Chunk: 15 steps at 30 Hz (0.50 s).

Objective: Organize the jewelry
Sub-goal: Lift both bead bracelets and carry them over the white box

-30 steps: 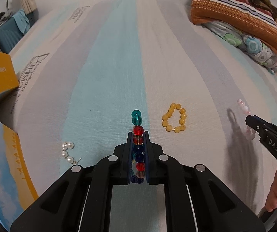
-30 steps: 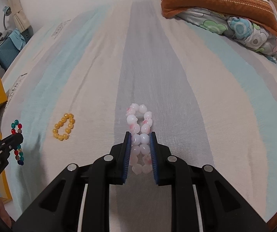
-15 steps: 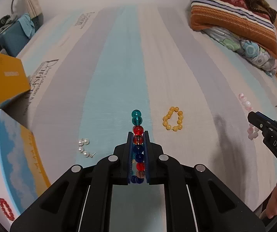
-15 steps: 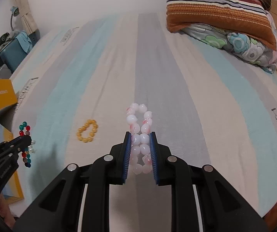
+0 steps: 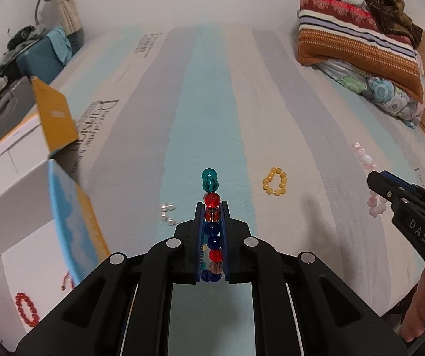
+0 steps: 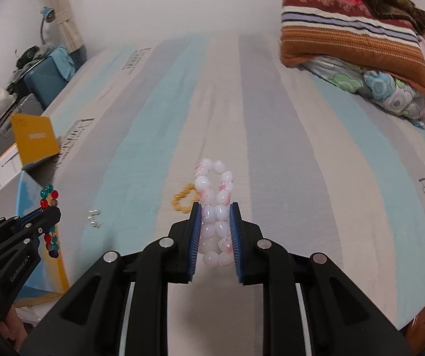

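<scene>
Yellow bead bracelet [image 5: 275,181], pearl earrings [image 5: 167,215] loose on striped bedsheet [image 5: 212,103].

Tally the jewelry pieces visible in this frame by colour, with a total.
Multicolour bracelet, held in the left claw: 1
Pink-white bracelet, held in the right claw: 1
Yellow bracelet, on the bed: 1
White pearl piece, on the bed: 1
Red bracelet, in the open box: 1
Total: 5

Teal, red, blue bracelet [image 5: 211,207]; pink-white bracelet [image 6: 216,207]; yellow bracelet [image 5: 275,181]; striped sheet [image 5: 212,103]
</scene>
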### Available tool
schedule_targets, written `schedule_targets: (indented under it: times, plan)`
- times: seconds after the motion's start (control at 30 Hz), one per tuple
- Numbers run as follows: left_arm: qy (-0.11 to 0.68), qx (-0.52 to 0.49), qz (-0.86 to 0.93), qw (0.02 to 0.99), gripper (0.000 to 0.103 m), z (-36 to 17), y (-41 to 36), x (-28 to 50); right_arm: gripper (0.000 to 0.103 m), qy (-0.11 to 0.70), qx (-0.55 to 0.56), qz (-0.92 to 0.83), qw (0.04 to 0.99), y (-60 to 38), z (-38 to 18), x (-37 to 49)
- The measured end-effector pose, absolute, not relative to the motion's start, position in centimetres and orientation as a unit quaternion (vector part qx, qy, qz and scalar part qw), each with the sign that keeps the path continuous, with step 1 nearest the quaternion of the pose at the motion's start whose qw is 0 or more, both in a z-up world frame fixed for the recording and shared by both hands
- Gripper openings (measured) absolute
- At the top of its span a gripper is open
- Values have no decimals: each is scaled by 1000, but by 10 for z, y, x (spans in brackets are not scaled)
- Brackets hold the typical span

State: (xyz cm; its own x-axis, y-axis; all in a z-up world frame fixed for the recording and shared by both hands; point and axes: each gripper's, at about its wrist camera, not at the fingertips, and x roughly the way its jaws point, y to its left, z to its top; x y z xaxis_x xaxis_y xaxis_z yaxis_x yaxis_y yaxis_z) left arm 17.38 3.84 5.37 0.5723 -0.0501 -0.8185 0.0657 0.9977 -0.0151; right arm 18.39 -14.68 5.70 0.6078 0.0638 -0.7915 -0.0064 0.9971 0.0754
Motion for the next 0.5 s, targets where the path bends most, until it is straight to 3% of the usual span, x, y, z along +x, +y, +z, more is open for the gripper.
schedule_targets:
  times: [0.5]
  plan:
    - [437, -11, 19, 899, 9, 92, 128, 120, 18, 424, 0, 90, 901, -42, 87, 152]
